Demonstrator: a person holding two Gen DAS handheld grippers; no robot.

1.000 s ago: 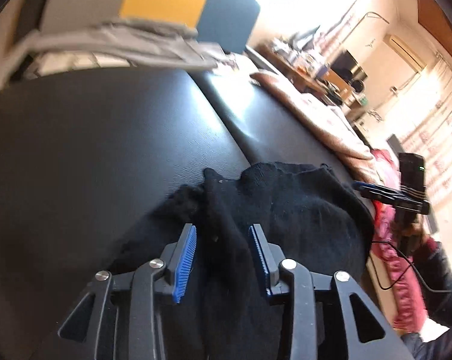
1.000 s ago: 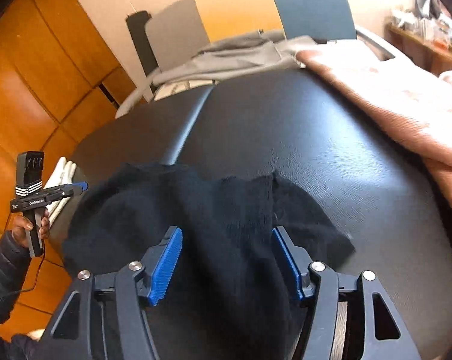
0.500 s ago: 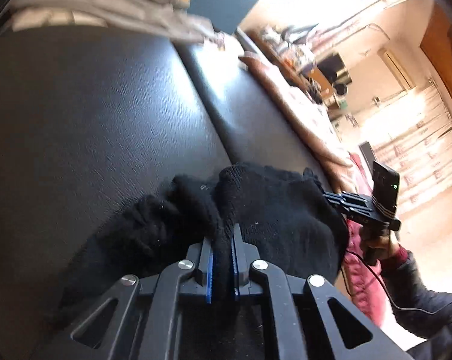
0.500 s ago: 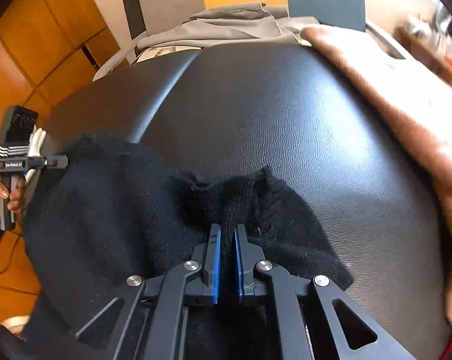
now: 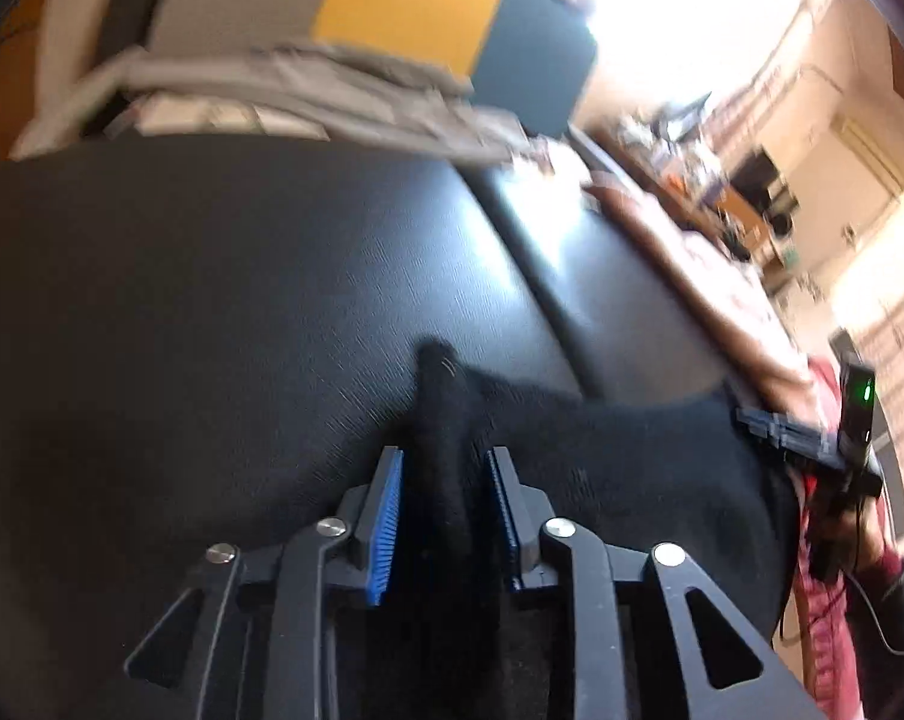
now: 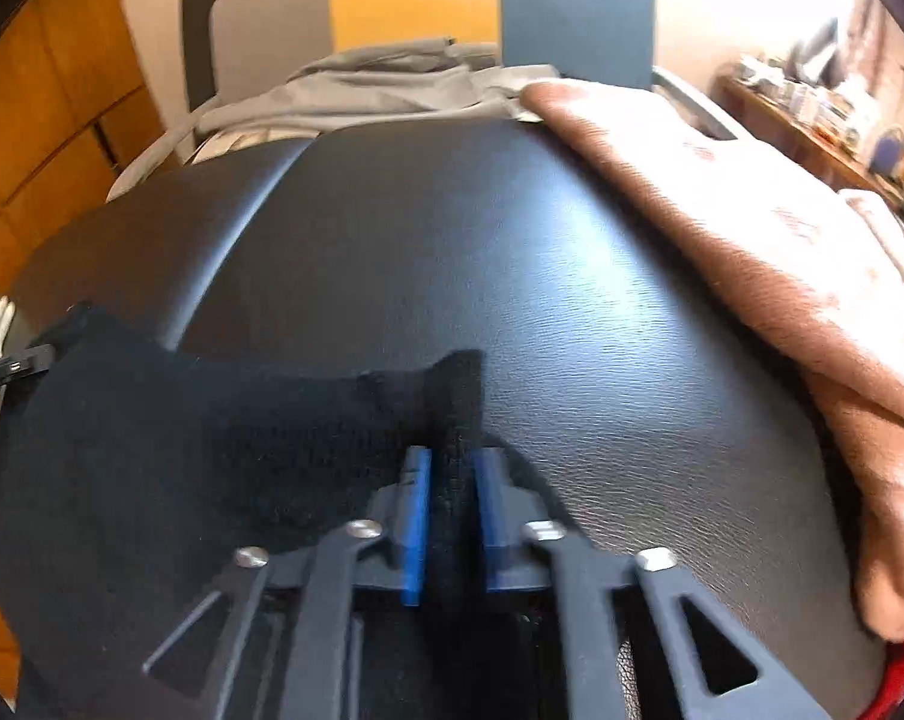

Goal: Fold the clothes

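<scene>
Black garment (image 5: 602, 456) lies stretched flat across the black cushion (image 6: 512, 252) between both grippers — left gripper (image 5: 444, 480) jaws apart around its corner, right gripper (image 6: 452, 480) clamped on the opposite corner.

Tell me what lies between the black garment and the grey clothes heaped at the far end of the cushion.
Only bare black cushion. In the right wrist view nothing sits between the black garment and the grey clothes; the brown blanket lies off to the right.
</scene>
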